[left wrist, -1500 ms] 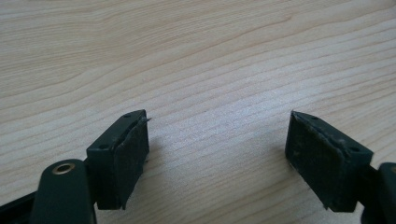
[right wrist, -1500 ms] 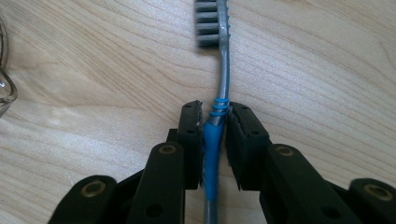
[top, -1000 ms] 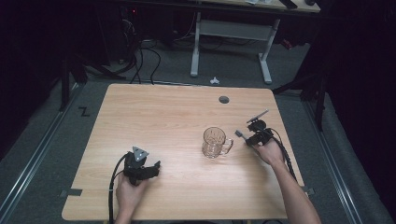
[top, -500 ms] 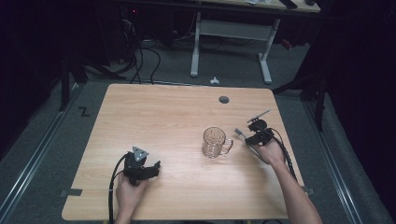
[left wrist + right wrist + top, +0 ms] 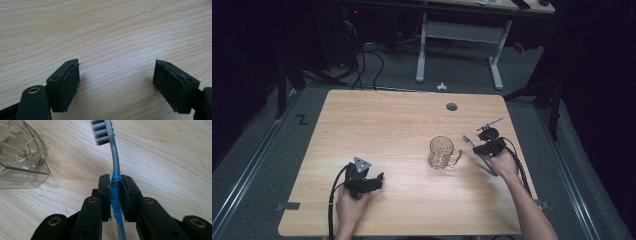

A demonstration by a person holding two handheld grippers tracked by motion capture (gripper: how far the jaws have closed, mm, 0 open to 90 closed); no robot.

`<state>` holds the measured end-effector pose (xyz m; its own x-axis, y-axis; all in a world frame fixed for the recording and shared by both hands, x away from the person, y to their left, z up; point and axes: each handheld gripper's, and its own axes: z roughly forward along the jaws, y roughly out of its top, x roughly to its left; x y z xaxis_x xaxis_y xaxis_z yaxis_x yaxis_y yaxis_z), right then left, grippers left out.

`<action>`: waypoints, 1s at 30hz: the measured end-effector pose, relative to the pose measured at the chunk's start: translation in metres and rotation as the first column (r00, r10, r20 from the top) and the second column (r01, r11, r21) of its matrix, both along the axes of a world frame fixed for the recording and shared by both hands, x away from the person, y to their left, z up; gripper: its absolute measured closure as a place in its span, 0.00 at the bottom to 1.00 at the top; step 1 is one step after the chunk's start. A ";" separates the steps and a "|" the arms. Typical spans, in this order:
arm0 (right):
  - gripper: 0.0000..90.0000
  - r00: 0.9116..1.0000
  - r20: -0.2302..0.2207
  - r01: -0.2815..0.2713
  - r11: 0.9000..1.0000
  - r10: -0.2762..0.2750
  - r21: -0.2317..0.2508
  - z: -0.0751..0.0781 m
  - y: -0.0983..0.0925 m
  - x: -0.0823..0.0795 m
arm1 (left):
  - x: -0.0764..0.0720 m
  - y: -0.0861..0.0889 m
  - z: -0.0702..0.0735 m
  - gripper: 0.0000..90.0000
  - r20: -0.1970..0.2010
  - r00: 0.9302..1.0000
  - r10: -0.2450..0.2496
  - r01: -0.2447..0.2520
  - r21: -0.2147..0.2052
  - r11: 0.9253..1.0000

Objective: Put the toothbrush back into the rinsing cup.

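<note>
While the blue-and-grey plastic toothbrush (image 5: 115,185) sits clamped at its ribbed neck in the right gripper (image 5: 115,182), just right of the clear glass mug (image 5: 441,152), tilt its bristles over the rim and lower slowly; the left gripper (image 5: 116,80) rests open on the wooden table (image 5: 392,125).

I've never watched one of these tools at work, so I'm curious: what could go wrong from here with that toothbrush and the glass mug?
The right gripper pinches the thin toothbrush at one narrow spot, so it might twist or slip. The glass mug stands upright and close to the bristles; a nudge against its rim could tip or push it. The left gripper rests open on the table, far from the mug, so nothing steadies it.
</note>
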<state>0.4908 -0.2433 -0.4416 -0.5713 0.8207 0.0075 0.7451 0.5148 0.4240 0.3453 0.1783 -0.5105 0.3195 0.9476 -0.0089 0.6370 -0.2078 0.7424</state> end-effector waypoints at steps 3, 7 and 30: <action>0.88 1.000 0.011 -0.007 1.000 0.007 0.008 0.002 -0.001 -0.001 | 0.000 0.000 0.000 0.24 0.000 1.000 0.000 0.000 0.000 1.000; 0.88 1.000 0.023 -0.006 0.999 0.006 0.035 0.007 -0.003 -0.004 | 0.000 0.000 0.000 0.24 0.001 1.000 0.001 -0.001 -0.001 1.000; 0.89 0.993 0.113 -0.050 0.985 0.031 0.166 0.024 -0.017 -0.027 | 0.000 0.000 0.000 0.25 0.001 1.000 0.002 -0.002 0.000 1.000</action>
<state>0.4636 -0.2603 -0.4173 -0.6088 0.7893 0.0793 0.6695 0.4576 0.5851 0.3452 0.1780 -0.5105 0.3176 0.9482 -0.0091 0.6369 -0.2063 0.7428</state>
